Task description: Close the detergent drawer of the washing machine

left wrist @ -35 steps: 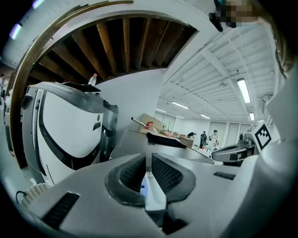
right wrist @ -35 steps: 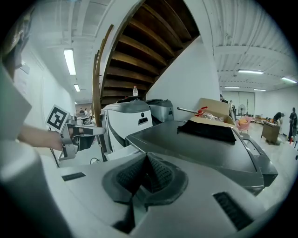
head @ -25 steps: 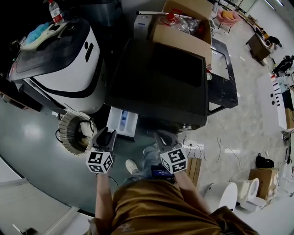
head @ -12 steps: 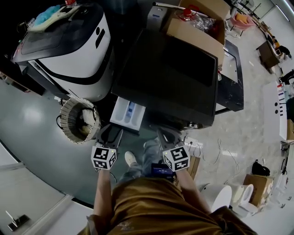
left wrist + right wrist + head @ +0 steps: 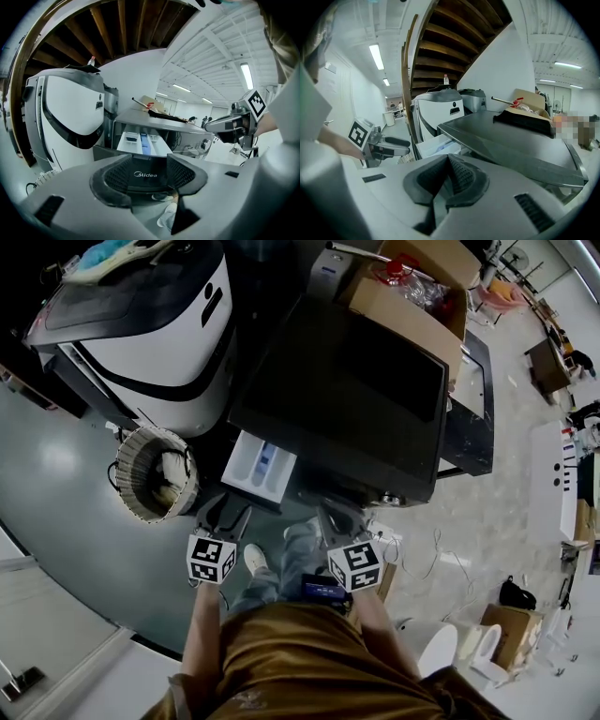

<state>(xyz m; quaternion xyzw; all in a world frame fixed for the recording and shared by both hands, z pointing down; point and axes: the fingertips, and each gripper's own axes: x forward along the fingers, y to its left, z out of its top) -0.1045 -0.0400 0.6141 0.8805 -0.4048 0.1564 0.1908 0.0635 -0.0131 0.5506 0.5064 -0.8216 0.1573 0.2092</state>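
Your left tool (image 5: 223, 514), empty jaws opening, faces the pulled-out detergent drawer (image 5: 260, 465) of the washing machine (image 5: 347, 390), while your right tool (image 5: 336, 521) stays out of it, jaws together.

Clear run to the drawer (image 5: 260, 465)
I see open floor (image 5: 112, 540) before it; a basket (image 5: 155, 474) stands near its left, the washer (image 5: 347, 395) behind.

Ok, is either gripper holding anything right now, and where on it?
Nothing is held. The left gripper has its jaws opening, with the drawer front showing between them, not pinched; the right gripper is shut on nothing.
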